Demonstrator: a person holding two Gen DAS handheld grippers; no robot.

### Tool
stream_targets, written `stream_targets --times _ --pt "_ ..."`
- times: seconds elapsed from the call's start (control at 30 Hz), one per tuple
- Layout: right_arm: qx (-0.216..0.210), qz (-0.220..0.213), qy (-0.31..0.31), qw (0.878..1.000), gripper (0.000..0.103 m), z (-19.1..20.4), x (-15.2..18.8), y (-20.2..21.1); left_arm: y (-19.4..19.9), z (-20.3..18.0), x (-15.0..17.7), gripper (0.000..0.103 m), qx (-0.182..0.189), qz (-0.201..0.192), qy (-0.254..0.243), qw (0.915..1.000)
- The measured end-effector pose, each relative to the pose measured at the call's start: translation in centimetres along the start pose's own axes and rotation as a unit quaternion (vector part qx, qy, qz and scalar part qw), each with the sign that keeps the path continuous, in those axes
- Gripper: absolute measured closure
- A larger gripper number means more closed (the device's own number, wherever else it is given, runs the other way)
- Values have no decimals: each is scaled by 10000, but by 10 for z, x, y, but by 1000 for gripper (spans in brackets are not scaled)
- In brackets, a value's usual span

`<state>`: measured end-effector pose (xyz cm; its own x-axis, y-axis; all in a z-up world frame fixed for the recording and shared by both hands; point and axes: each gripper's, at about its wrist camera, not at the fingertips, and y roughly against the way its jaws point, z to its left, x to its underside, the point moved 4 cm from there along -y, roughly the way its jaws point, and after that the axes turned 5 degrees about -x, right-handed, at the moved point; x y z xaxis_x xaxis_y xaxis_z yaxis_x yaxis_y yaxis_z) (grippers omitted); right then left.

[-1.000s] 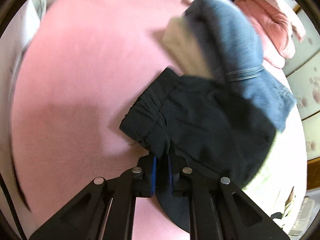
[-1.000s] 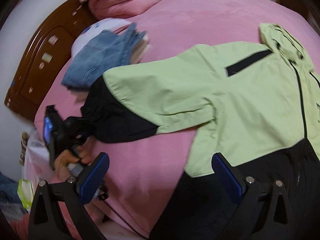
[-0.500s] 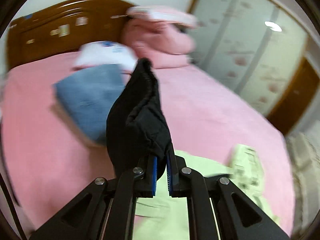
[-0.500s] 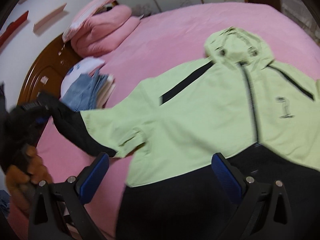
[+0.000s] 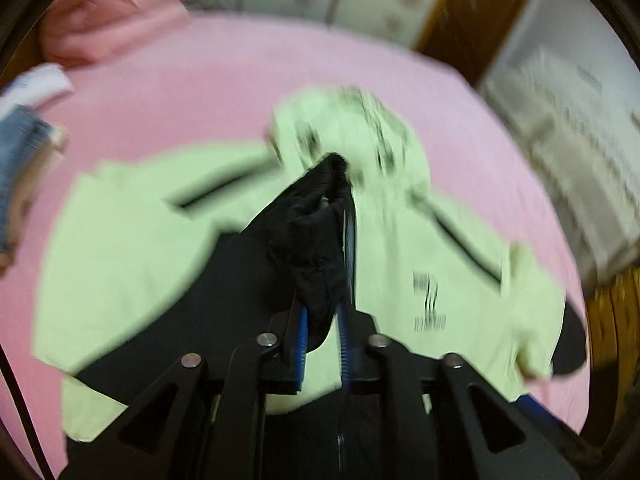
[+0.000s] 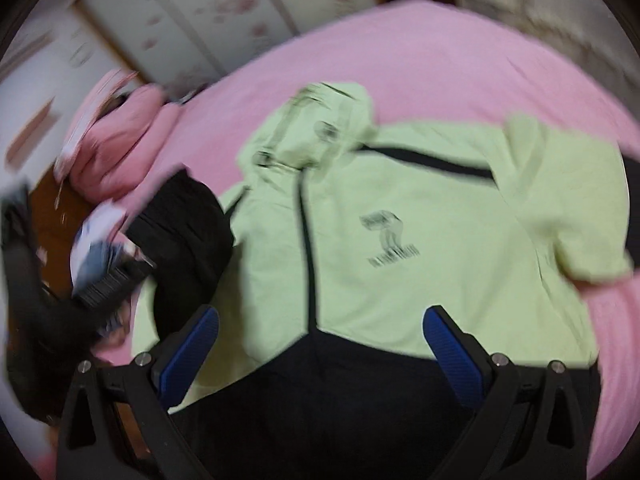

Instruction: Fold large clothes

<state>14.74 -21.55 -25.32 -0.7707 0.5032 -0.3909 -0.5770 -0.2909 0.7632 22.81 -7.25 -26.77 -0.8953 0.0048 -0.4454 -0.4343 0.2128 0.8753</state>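
A light green and black hooded jacket [image 6: 420,240] lies front up on the pink bed; it also shows in the left wrist view [image 5: 400,248]. My left gripper [image 5: 323,320] is shut on the black sleeve cuff [image 5: 316,224] and holds it raised above the jacket's chest. In the right wrist view the lifted black sleeve [image 6: 188,224] hangs at the jacket's left side with the left gripper's body [image 6: 108,280] beside it. My right gripper [image 6: 320,356] is open and empty, hovering over the jacket's black lower part [image 6: 320,392].
The pink bed [image 5: 240,80] spreads all around the jacket. Folded blue jeans [image 5: 20,160] and a white item lie at the left edge. Pink pillows [image 6: 120,132] and a wooden headboard sit at the far left. A wardrobe wall stands behind.
My left gripper has carried the black cuff up from the bed's left side and across over the jacket's chest. My right gripper has shifted right along the jacket's hem, still open.
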Motion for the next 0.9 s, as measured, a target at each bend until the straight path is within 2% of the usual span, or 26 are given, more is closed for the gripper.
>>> stream_targets --times 0.07,0.1,0.27,0.4,0.53,0.6,0.63,0.7,0.73,0.77,0.8,0.83,0.87,0.9 --pt "-40 115 -378 9992 2 -17 8 -3 -25 -1 12 32 -65 637 -44 9979" --pt "-27 173 -512 9985 2 -24 11 -5 -34 5 19 25 -119 873 -16 9961" --pt "-69 419 -837 9956 8 -38 23 -17 -36 28 41 23 -375 1091 25 9933" --pt "-427 634 -978 9923 17 -28 25 -36 -28 58 61 22 -881 1286 142 9877" --pt "-933 1017 -959 9858 28 -3 26 -78 -19 93 82 22 -1113 1510 471 9811" --pt "-1032 1134 -908 9840 35 9 28 -95 -16 116 94 22 -1365 1573 595 9763" --pt "-1048 1162 -839 9841 38 15 28 -106 -14 127 98 22 -1484 1592 653 9738" --pt "-814 1170 -725 9871 39 21 28 -120 -11 156 104 22 -1730 1647 800 9678" --pt "-566 1150 -682 9894 44 22 27 -128 -9 165 105 22 -1801 1644 856 9660" --pt "-395 1117 -664 9907 56 23 26 -133 -6 177 105 22 -1895 1619 937 9639" --pt "-282 1072 -649 9917 61 24 25 -135 -4 189 105 22 -1976 1561 1012 9625" --pt "-152 1024 -629 9926 74 25 22 -139 -2 199 104 22 -2032 1503 1051 9618" --pt "-120 1033 -638 9925 82 24 22 -142 0 210 101 22 -2101 1435 1073 9611" --pt "-61 1063 -680 9920 84 22 21 -145 1 216 100 22 -2140 1393 1073 9609"
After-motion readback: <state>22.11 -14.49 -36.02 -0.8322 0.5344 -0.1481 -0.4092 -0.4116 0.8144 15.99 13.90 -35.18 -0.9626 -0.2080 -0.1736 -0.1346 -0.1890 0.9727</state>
